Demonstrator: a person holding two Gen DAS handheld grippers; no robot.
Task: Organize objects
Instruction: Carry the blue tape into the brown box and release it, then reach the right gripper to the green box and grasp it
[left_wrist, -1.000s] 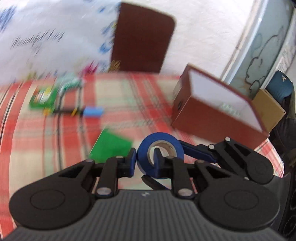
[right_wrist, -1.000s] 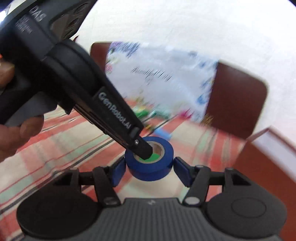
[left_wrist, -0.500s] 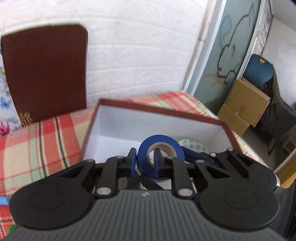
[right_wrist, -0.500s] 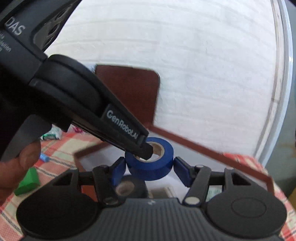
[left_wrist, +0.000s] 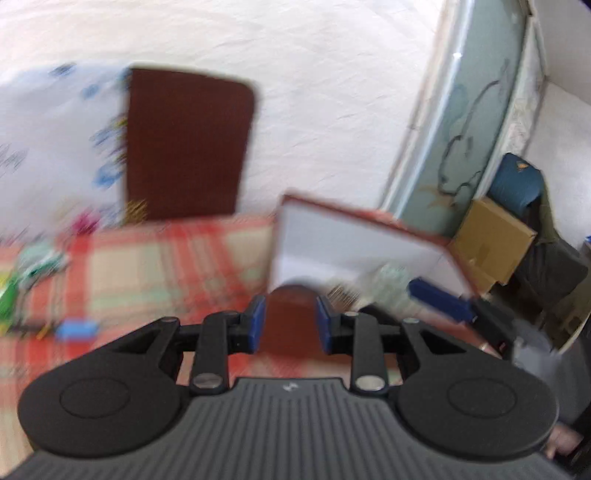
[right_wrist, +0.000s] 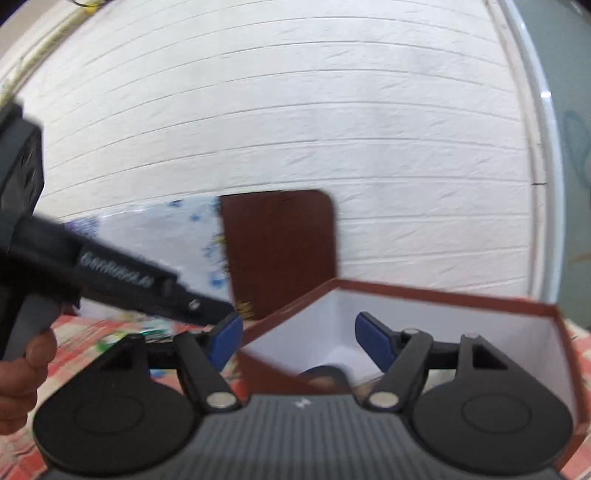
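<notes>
A brown box with a white inside (right_wrist: 461, 299) stands on the plaid tablecloth; it also shows in the left wrist view (left_wrist: 354, 236). A dark tape roll (right_wrist: 325, 371) lies on its floor, partly hidden by the near wall. My right gripper (right_wrist: 299, 341) is open and empty over the box's near corner. My left gripper (left_wrist: 290, 325) is open and empty, just outside the box's left corner. The left gripper also appears in the right wrist view (right_wrist: 147, 291), to the left. The view is blurred.
A brown chair back (left_wrist: 188, 147) stands behind the table. Small items, a blue piece (left_wrist: 77, 328) and green packets (left_wrist: 22, 280), lie at the table's left. Cardboard boxes (left_wrist: 491, 236) and a glass door are off to the right.
Both grippers have let go of the blue tape roll; it is no longer between the fingers. Both jaws have opened. The left gripper has drawn back left, out of the box.
</notes>
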